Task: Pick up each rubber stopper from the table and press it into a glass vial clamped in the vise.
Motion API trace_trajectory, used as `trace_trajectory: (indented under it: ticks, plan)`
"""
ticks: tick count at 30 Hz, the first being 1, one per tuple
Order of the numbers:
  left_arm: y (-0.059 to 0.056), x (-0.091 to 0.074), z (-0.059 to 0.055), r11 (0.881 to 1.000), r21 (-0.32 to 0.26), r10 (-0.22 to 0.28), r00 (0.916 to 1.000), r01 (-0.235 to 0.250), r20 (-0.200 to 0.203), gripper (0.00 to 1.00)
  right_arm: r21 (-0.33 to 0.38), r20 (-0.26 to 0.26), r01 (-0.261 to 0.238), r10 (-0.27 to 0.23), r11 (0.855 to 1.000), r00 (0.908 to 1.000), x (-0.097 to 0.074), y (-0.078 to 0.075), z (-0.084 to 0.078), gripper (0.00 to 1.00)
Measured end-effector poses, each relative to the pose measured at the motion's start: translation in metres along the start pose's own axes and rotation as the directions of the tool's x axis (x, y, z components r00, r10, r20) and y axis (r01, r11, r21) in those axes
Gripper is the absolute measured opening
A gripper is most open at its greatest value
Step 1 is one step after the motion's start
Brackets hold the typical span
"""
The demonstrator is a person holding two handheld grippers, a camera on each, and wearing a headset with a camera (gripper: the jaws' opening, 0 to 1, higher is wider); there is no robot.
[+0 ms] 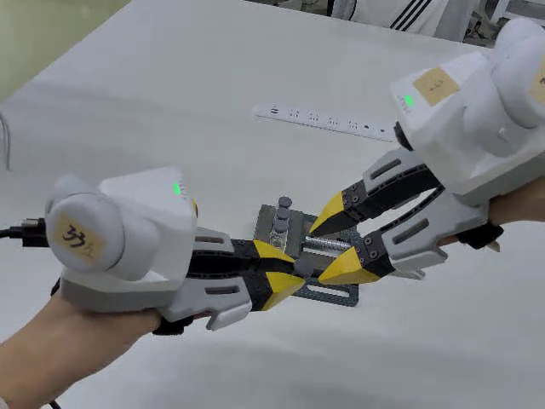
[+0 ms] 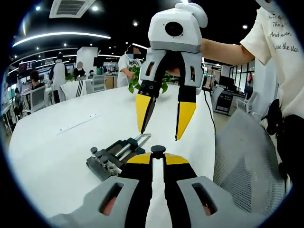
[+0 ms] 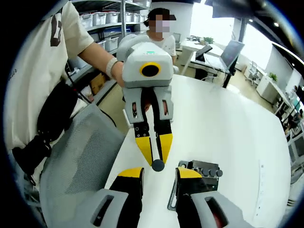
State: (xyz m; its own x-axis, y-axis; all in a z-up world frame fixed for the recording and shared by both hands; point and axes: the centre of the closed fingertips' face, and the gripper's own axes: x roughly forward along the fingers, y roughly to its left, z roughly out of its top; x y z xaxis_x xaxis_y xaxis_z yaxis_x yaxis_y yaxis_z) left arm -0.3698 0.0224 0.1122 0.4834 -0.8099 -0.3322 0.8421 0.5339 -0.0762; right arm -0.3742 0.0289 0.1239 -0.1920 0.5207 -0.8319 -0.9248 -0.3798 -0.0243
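My left gripper (image 1: 294,273) is shut on a dark rubber stopper (image 2: 157,151), pinched at its yellow tips. The same stopper (image 3: 157,165) shows in the right gripper view, just ahead of my right gripper (image 3: 160,173). My right gripper (image 1: 335,247) is open and faces the left one tip to tip, its jaws standing either side of the stopper without touching it. Just behind both tips a small grey vise (image 1: 295,234) sits on the white table (image 1: 170,102). It holds a row of glass vials with dark stoppers (image 1: 282,215) in them.
A white power strip (image 1: 328,122) lies on the table beyond the vise. A grey mesh chair (image 3: 80,156) stands at the table's near edge by the person. Other people and desks are far behind.
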Motion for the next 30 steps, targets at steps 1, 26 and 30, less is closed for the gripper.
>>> trace_trajectory:
  ticks: [1, 26, 30]
  plan:
    - [-0.001, 0.001, 0.000, 1.000, -0.002, -0.003, 1.0000, 0.003, 0.000, 0.04, -0.015, -0.007, -0.026, 0.025, 1.000, 0.9997, 0.003, 0.003, -0.001, 0.22]
    - [-0.012, 0.003, -0.002, 1.000, -0.007, -0.028, 0.9996, 0.028, -0.002, 0.04, -0.088, -0.109, -0.093, 0.083, 0.992, 0.9906, 0.016, 0.015, -0.009, 0.11]
    - [-0.012, 0.003, -0.003, 1.000, -0.008, -0.030, 0.9996, 0.030, 0.000, 0.04, -0.095, -0.116, -0.098, 0.087, 0.991, 0.9895, 0.015, 0.015, -0.009, 0.11]
